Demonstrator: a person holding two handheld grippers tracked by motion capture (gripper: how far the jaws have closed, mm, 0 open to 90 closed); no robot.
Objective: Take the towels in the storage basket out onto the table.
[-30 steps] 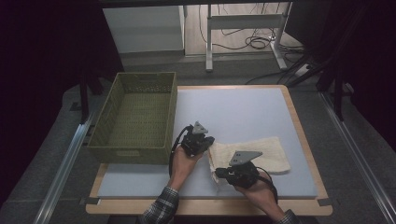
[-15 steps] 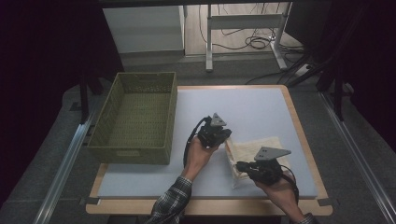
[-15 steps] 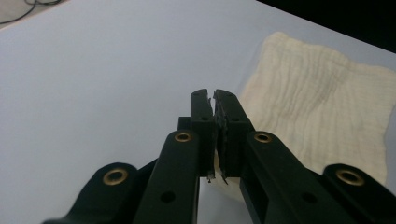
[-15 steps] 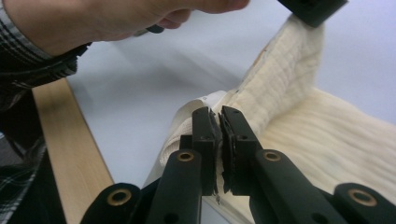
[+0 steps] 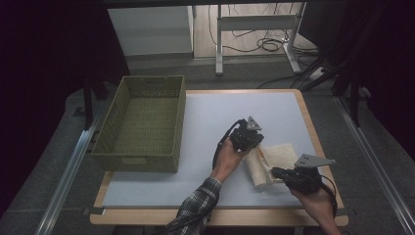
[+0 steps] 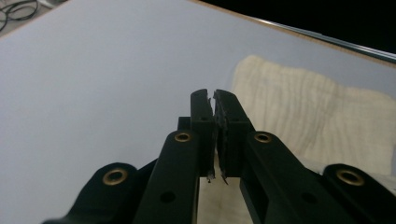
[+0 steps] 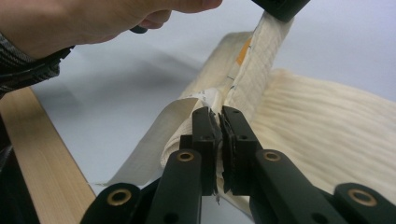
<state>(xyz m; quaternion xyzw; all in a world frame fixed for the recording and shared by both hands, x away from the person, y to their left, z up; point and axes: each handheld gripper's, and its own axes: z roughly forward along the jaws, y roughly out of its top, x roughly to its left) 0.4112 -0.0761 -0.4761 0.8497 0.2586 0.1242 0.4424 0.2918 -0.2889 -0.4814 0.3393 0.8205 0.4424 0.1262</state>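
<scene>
cloth (image 5: 274, 159) | cream, ribbed | folded, edge lifted | table's right

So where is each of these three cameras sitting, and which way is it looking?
High view: above the person's side, facing forward and down on the table, green basket and cream cloth; forearms, both hands show.
Left gripper view: rides the left gripper, looking along its shut jaws over the cloth.
Right gripper view: rides the right gripper, jaws pinching the cloth's edge; the other hand shows.
All three share the cloth.
</scene>
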